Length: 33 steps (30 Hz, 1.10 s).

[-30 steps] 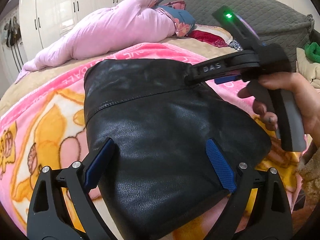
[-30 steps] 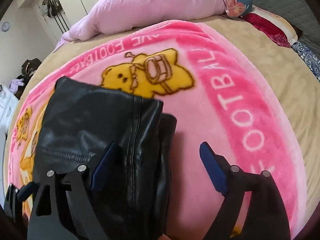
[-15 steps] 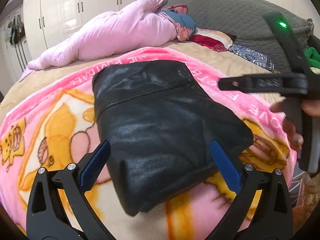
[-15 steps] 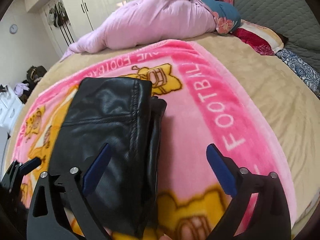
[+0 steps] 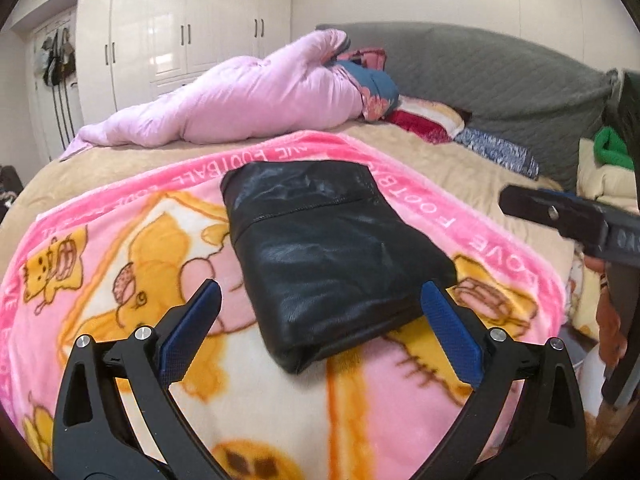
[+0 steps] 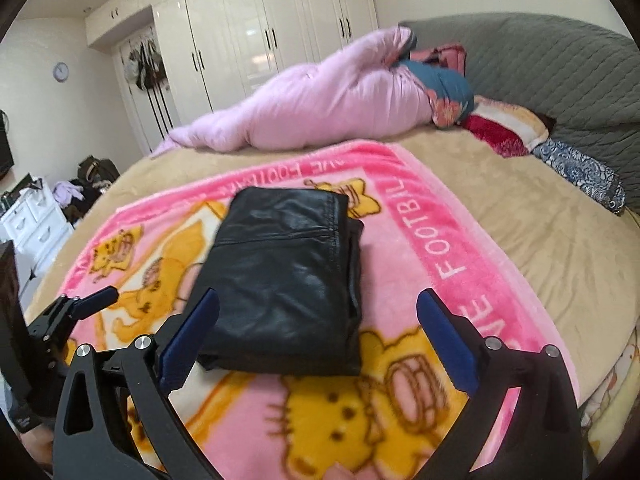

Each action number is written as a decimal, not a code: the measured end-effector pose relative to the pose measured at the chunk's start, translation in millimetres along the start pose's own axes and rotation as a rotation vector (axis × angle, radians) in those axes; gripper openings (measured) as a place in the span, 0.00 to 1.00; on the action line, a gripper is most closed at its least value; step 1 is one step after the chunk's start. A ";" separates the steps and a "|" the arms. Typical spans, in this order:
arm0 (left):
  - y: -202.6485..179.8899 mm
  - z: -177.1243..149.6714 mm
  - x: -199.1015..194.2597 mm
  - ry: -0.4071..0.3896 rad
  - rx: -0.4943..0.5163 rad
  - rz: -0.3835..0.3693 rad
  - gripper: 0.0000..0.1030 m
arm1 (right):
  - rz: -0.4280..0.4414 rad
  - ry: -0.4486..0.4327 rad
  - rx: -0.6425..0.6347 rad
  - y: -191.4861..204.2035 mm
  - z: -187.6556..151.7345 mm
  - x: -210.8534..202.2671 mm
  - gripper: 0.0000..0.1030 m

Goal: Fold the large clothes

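Observation:
A black leather garment (image 5: 328, 248) lies folded into a compact rectangle on a pink cartoon blanket (image 5: 120, 248). It also shows in the right wrist view (image 6: 284, 280). My left gripper (image 5: 320, 320) is open and empty, held above the near edge of the garment. My right gripper (image 6: 316, 332) is open and empty, also raised off the garment. The right gripper's body shows at the right edge of the left wrist view (image 5: 576, 224); the left gripper shows at the left of the right wrist view (image 6: 76, 308).
A pink duvet (image 5: 240, 100) is bundled at the far side of the bed. Pillows (image 5: 424, 124) and a grey headboard (image 5: 500, 76) lie to the right. White wardrobes (image 6: 260, 32) stand behind. A white drawer unit (image 6: 32, 220) stands at the left.
Both grippers have pulled back and up from the folded garment. The right gripper has left the garment's top and moved to the right. The garment lies still.

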<state>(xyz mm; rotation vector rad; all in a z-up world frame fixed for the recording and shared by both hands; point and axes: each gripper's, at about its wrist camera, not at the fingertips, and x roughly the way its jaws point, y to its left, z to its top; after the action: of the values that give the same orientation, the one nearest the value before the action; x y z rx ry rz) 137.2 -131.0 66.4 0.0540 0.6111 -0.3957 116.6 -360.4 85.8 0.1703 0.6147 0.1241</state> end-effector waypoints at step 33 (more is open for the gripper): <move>36.4 -53.6 -73.6 0.015 -0.118 0.054 0.91 | -0.091 -0.019 0.025 50.0 -82.5 -63.0 0.96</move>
<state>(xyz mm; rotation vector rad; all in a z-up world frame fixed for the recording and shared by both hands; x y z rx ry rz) 66.7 -63.0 61.8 -0.0387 0.6454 -0.3064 14.2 -311.8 64.6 0.1670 0.6042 0.0271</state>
